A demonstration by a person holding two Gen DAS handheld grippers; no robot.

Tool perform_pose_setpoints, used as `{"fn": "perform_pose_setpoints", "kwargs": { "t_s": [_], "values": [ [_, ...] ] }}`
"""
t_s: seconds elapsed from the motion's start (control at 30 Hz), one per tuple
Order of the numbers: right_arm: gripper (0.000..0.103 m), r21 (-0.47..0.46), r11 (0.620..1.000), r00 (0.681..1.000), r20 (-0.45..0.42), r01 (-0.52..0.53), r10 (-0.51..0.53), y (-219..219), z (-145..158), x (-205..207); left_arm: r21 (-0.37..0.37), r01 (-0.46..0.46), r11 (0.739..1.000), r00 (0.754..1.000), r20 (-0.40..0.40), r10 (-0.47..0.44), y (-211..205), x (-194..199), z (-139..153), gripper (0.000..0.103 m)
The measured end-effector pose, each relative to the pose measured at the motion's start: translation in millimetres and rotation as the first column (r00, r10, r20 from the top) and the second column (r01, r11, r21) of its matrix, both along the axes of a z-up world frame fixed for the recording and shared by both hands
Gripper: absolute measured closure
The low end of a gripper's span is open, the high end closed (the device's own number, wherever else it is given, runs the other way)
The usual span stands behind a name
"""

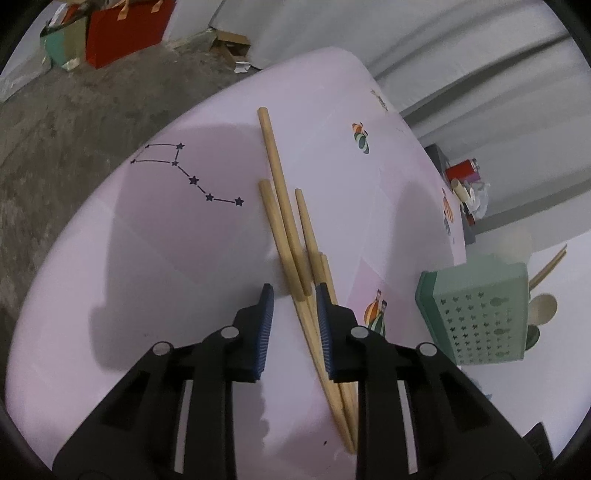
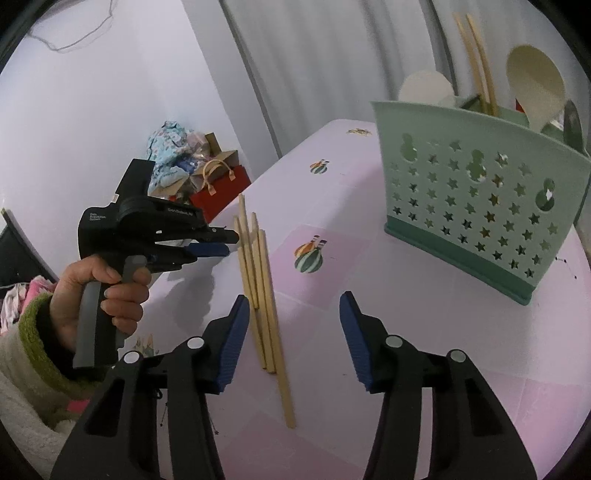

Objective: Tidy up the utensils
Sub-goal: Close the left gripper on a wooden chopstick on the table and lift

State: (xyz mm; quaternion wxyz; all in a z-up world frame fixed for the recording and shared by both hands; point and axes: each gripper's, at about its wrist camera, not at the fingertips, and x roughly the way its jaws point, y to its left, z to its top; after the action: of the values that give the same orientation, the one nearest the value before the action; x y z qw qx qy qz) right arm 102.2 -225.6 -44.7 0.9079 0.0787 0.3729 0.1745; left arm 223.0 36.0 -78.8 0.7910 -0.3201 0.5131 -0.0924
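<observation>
Several wooden chopsticks (image 1: 284,206) lie in a loose bundle on the pink tablecloth (image 1: 177,280). My left gripper (image 1: 294,299) straddles the bundle near the middle of its length. Its right pad lies against the sticks, and a gap shows at its left pad, so it is open. In the right wrist view the same chopsticks (image 2: 258,266) run away from me, with the left gripper (image 2: 231,242) at their left side. My right gripper (image 2: 293,306) stands open over their near ends without touching them. A green perforated utensil holder (image 2: 472,199) stands to the right, also seen as the holder (image 1: 476,314).
The holder contains pale spoons (image 2: 535,85) and two chopsticks (image 2: 476,62). A person's hand (image 2: 107,291) in a cream and green sleeve holds the left gripper. The table edge drops to a concrete floor with a red bag (image 1: 125,33). More clutter (image 2: 184,162) sits beyond the table.
</observation>
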Motion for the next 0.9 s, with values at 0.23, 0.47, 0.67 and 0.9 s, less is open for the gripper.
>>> {"fn": "perform_pose_setpoints", "kwargs": {
  "t_s": [0.23,0.47,0.67,0.9],
  "values": [
    [0.057,0.042,0.999,1.0,-0.017,0.014,-0.014,-13,-4,-7,0.032,-0.038,0.999,0.999,-0.028,0.039,-10,8,2,0.084],
    [0.059,0.064,0.998,1.0,-0.019,0.016,-0.015,-21,-5,-11,0.099,-0.011,0.995,1.0,-0.013,0.012,-27,18,3,0.097],
    [0.06,0.059,0.997,0.999,-0.015,0.049,-0.048,-36,0,-23,0.2,0.158,0.967,0.985,0.043,-0.17,-85,5,9,0.098],
    [0.062,0.051,0.995,0.995,-0.038,0.091,-0.089,-52,0,-48,0.222,0.24,0.945,0.962,0.079,-0.263,-117,-29,8,0.099]
  ]
}}
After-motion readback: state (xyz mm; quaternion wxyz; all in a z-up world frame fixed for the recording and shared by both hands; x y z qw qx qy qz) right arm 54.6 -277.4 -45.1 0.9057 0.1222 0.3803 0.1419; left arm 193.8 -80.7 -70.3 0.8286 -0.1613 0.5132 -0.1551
